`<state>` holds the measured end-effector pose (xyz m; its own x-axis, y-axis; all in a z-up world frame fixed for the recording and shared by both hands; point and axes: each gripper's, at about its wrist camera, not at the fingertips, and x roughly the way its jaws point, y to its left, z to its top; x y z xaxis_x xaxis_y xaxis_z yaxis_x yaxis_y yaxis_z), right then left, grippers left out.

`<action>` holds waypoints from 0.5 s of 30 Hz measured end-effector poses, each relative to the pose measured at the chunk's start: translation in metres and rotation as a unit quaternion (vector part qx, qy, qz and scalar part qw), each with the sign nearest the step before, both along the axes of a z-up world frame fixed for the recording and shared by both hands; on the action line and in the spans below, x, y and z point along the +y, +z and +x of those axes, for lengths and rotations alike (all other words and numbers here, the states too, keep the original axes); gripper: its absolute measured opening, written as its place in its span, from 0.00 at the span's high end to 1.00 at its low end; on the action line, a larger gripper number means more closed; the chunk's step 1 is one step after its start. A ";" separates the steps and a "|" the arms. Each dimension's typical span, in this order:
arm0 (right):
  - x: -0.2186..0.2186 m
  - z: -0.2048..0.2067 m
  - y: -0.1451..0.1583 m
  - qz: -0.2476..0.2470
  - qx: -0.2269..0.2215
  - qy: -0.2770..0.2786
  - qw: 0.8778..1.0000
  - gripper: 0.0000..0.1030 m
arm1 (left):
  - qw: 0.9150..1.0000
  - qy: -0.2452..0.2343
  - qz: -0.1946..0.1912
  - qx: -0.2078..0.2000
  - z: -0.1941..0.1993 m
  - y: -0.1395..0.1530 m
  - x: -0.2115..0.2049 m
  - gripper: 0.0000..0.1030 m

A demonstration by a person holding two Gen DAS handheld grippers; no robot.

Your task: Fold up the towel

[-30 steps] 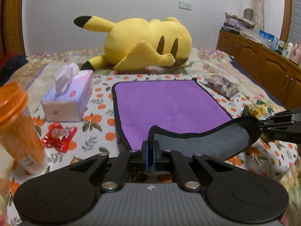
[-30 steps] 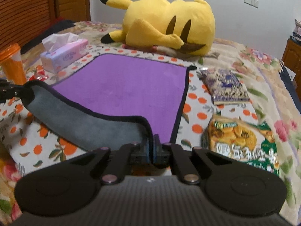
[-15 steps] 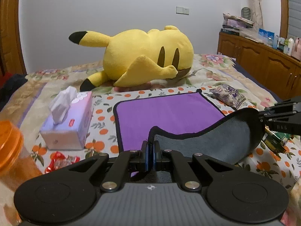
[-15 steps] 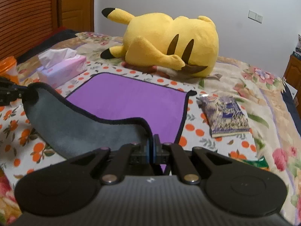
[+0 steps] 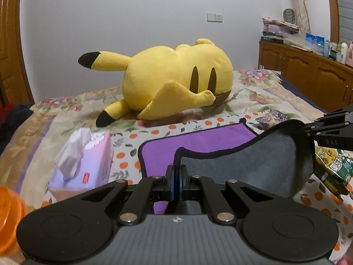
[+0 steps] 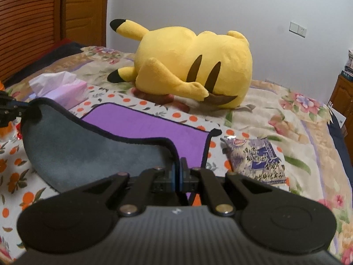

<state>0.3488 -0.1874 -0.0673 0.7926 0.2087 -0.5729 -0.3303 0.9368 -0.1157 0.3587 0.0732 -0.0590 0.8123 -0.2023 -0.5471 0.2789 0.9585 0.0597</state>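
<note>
Since previous frame, I've raised both grippers; towel (image 5: 253, 165) near edge lifted higher, grey underside showing. Left gripper (image 5: 176, 177) jaws clenched on near-left corner, right gripper (image 6: 177, 176) jaws clenched on near-right corner. Far half flat on bed (image 6: 253, 110).

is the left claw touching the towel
Touching: the left wrist view shows the left claw shut on the towel edge.
</note>
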 end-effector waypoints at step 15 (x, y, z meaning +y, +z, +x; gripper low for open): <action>0.001 0.034 0.005 -0.020 -0.021 -0.010 1.000 0.96 | 0.999 -0.003 0.017 -0.027 0.037 0.016 -0.012 0.95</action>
<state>0.3831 -0.1864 -0.0622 0.8195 0.1699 -0.5473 -0.3059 0.9373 -0.1670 0.3955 0.0610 -0.0433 0.8394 -0.1887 -0.5096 0.2798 0.9540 0.1075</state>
